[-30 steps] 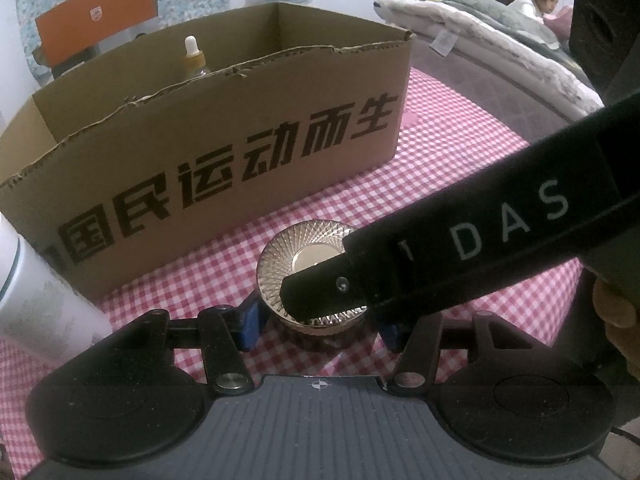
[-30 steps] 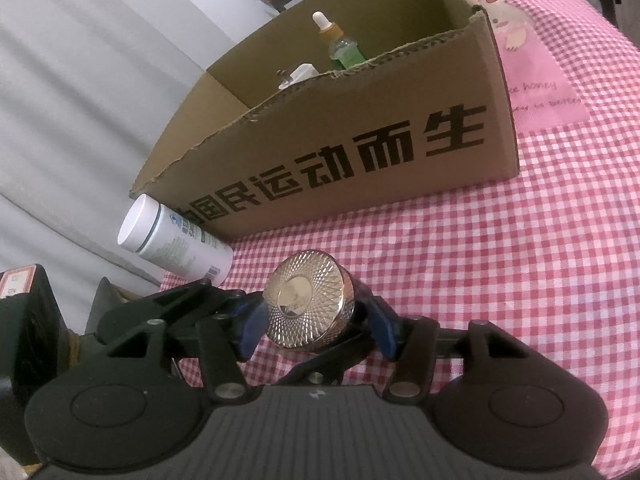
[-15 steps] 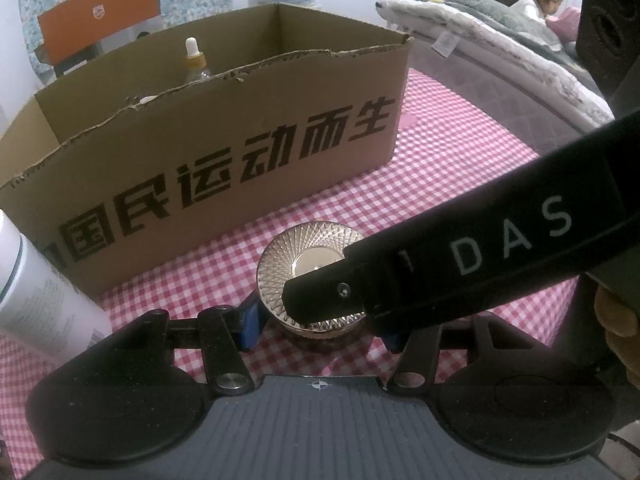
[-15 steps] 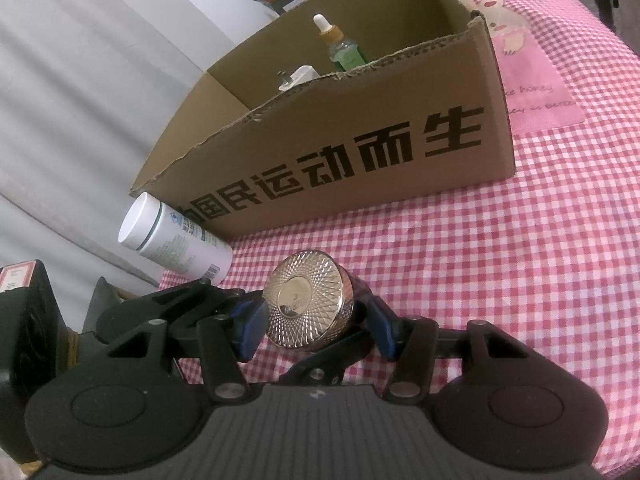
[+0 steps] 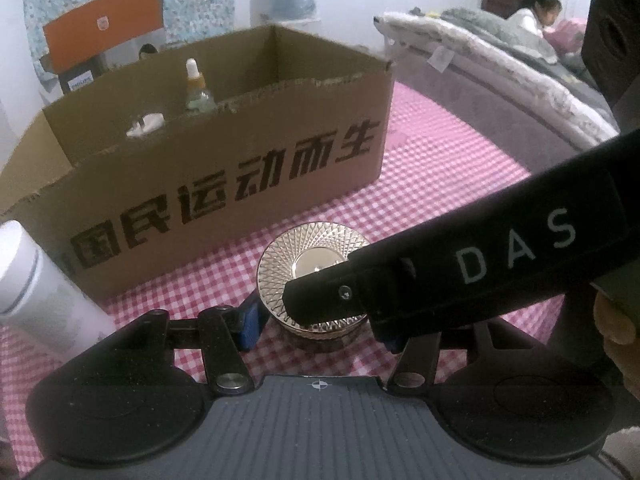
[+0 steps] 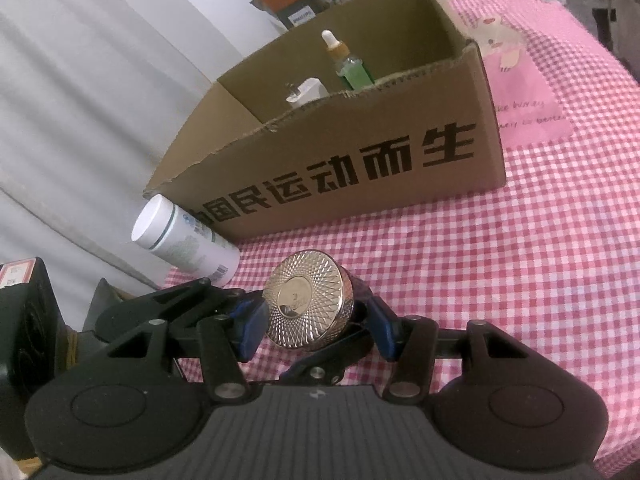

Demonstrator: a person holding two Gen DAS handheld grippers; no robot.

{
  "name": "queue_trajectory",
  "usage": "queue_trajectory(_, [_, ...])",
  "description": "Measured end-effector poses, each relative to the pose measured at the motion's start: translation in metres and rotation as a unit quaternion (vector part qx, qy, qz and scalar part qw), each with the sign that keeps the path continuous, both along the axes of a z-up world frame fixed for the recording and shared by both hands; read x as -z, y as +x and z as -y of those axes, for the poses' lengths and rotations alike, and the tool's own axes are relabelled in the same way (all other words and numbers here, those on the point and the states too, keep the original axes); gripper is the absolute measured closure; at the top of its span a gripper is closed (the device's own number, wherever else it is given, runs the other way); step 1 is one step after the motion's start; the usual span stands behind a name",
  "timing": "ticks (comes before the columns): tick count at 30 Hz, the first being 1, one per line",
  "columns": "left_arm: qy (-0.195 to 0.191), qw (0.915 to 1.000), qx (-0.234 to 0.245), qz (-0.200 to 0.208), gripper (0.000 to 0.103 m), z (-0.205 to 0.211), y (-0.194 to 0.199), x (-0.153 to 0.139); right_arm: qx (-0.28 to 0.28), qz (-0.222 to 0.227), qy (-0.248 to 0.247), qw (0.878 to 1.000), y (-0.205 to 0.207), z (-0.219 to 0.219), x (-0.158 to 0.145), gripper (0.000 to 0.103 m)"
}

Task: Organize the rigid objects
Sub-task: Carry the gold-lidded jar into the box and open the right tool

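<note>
A round jar with a gold faceted lid sits between the blue pads of both grippers. My left gripper is closed on its sides. My right gripper also grips it, and the jar appears tilted and raised above the pink checked cloth. The right gripper's black finger crosses over the lid in the left wrist view. An open cardboard box stands behind, holding a dropper bottle and a white plug.
A white bottle lies on its side at the box's left front corner. A bed with a child lies far right. A pink printed mat lies right of the box. An orange box stands behind.
The jar has been lifted and tilted a little; both views have risen, showing more of the box's inside. Both grippers keep their hold.
</note>
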State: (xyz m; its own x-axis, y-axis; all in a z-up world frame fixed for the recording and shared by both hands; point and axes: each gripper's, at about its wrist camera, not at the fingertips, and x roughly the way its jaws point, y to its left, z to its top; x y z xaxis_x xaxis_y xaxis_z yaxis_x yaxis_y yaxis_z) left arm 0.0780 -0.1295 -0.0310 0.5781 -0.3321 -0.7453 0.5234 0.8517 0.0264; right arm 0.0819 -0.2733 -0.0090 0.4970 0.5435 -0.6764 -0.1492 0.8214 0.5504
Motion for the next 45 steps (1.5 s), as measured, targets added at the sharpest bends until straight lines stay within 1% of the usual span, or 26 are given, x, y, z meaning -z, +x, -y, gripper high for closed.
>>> queue_trajectory(5, [-0.018, 0.9992, -0.002, 0.036, 0.048, -0.005, -0.009, -0.026, 0.000, 0.032, -0.010, 0.999, -0.009, -0.002, -0.029, 0.046])
queue_trajectory(11, [-0.033, 0.9961, -0.003, 0.082, 0.048, -0.008, -0.007, -0.066, -0.009, 0.096, -0.022, 0.995, -0.012, -0.004, -0.074, 0.046])
queue_trajectory(16, [-0.045, 0.9942, -0.010, 0.097, 0.048, -0.005, 0.010, -0.089, -0.021, 0.133, -0.030, 0.990, 0.000, -0.004, -0.100, 0.046])
queue_trajectory(20, [-0.044, 0.9938, -0.017, 0.101, 0.048, 0.002, 0.027, -0.098, -0.031, 0.142, -0.032, 0.989, 0.021, 0.002, -0.111, 0.046])
queue_trajectory(25, [-0.050, 0.9951, -0.032, 0.079, 0.048, 0.007, 0.059, -0.100, -0.045, 0.132, -0.038, 0.990, 0.056, 0.009, -0.115, 0.046])
queue_trajectory(29, [-0.069, 0.9958, -0.048, 0.036, 0.048, 0.010, 0.097, -0.096, -0.061, 0.109, -0.045, 0.991, 0.096, 0.016, -0.111, 0.046])
queue_trajectory(33, [-0.076, 0.9951, -0.063, 0.003, 0.048, 0.014, 0.130, -0.085, -0.079, 0.075, -0.053, 0.993, 0.141, 0.021, -0.101, 0.046])
queue_trajectory(38, [-0.097, 0.9899, -0.091, -0.048, 0.048, 0.016, 0.172, -0.065, -0.096, 0.032, -0.068, 0.993, 0.188, 0.027, -0.082, 0.046])
queue_trajectory(42, [-0.096, 0.9876, -0.103, -0.071, 0.048, 0.020, 0.191, -0.053, -0.108, 0.008, -0.085, 0.991, 0.214, 0.027, -0.068, 0.046])
queue_trajectory(45, [-0.099, 0.9857, -0.108, -0.083, 0.048, 0.021, 0.199, -0.048, -0.113, 0.002, -0.097, 0.989, 0.226, 0.026, -0.062, 0.047])
